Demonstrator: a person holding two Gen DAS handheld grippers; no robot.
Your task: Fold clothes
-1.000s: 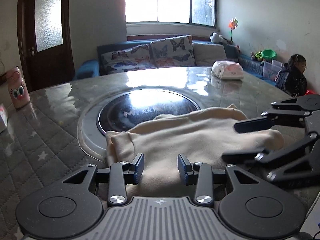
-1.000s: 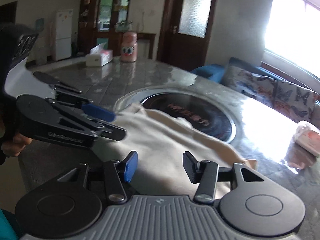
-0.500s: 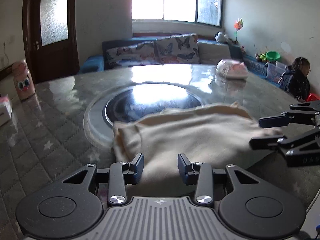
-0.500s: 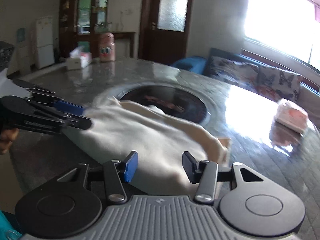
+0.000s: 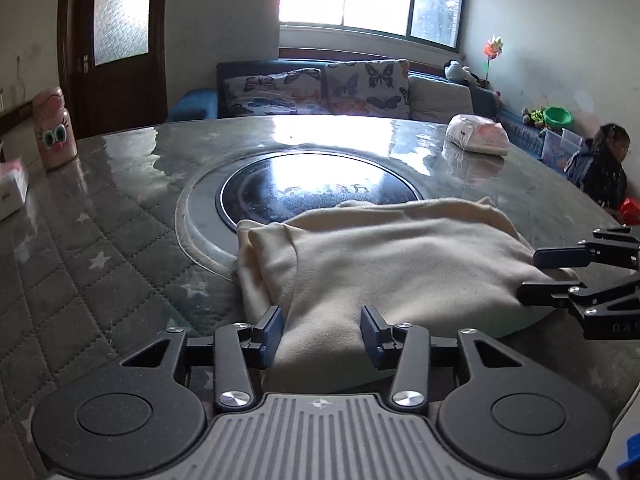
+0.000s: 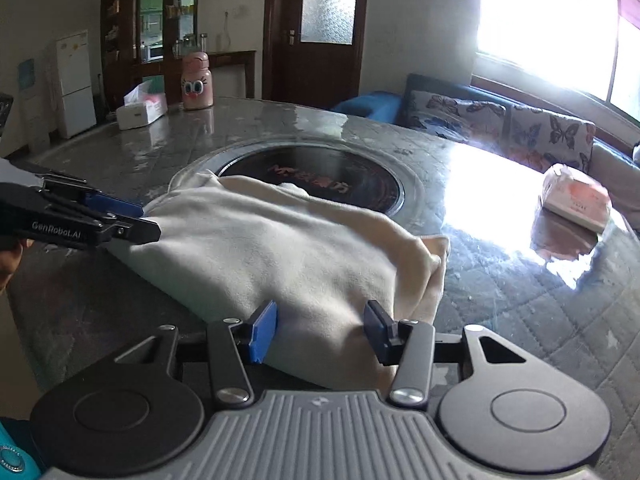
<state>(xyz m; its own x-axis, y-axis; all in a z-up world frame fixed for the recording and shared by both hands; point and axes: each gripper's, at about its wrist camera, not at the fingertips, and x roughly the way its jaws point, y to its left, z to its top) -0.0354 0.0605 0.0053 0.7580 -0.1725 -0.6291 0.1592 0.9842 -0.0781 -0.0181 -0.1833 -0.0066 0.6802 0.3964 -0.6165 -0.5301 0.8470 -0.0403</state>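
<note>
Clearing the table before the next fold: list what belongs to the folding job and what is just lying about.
Job: cream garment, left gripper, right gripper.

Lying about: pink cartoon bottle, tissue box, soft tissue pack.

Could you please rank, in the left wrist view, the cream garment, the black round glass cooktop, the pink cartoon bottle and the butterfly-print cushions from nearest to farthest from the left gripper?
From the left gripper, whose jaws stand open:
1. Cream folded garment, directly ahead, reaching between the jaws.
2. Black round glass cooktop, just beyond it, at the table's centre.
3. Pink cartoon bottle, far left on the table.
4. Butterfly-print cushions, on the sofa past the table.
</note>
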